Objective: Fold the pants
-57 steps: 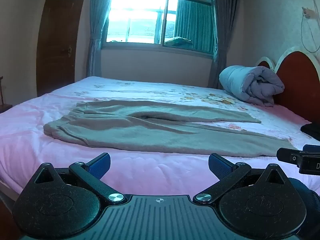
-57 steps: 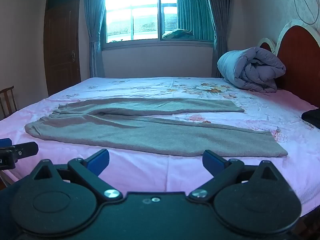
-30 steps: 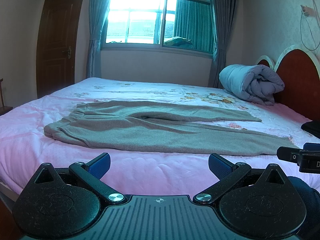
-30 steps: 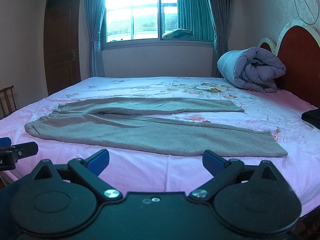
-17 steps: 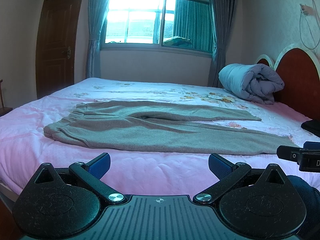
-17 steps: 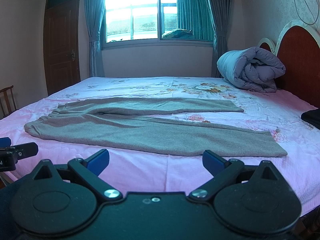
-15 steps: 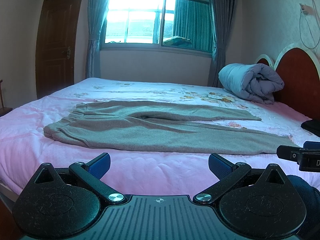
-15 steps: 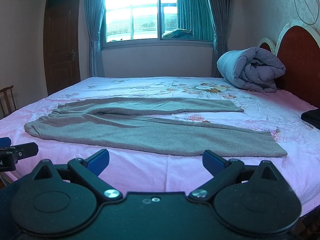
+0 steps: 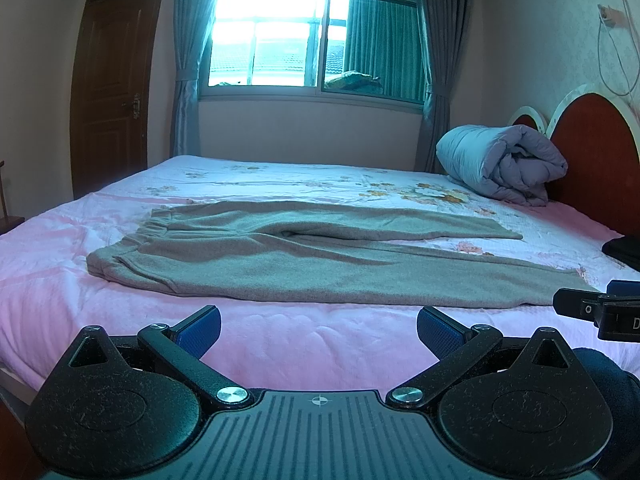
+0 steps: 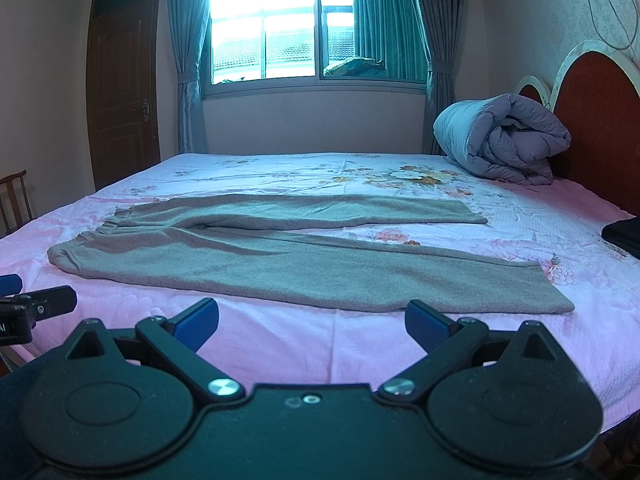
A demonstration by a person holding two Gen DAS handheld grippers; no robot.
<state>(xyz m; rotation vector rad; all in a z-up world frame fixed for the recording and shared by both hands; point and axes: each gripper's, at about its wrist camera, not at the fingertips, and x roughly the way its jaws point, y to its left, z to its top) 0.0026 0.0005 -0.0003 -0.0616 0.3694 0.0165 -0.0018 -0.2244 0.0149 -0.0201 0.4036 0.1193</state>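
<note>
Grey-beige pants (image 9: 304, 260) lie spread flat on the pink bed (image 9: 320, 344), waistband at the left, both legs running right, the far leg apart from the near one. They also show in the right wrist view (image 10: 304, 260). My left gripper (image 9: 318, 326) is open and empty, short of the pants' near edge. My right gripper (image 10: 312, 320) is open and empty, also short of the near leg. The right gripper's tip (image 9: 600, 312) shows at the right of the left wrist view; the left gripper's tip (image 10: 32, 304) shows at the left of the right wrist view.
A rolled grey-blue quilt (image 9: 504, 168) lies by the red headboard (image 9: 592, 160) at the back right. A dark folded item (image 10: 624, 236) sits at the bed's right edge. A window with curtains (image 9: 316, 40) and a brown door (image 9: 112, 92) stand behind; a chair (image 10: 16, 200) stands at the left.
Almost nothing has changed. The views shifted very slightly; both grippers stay open in front of the bed and the pants have not moved.
</note>
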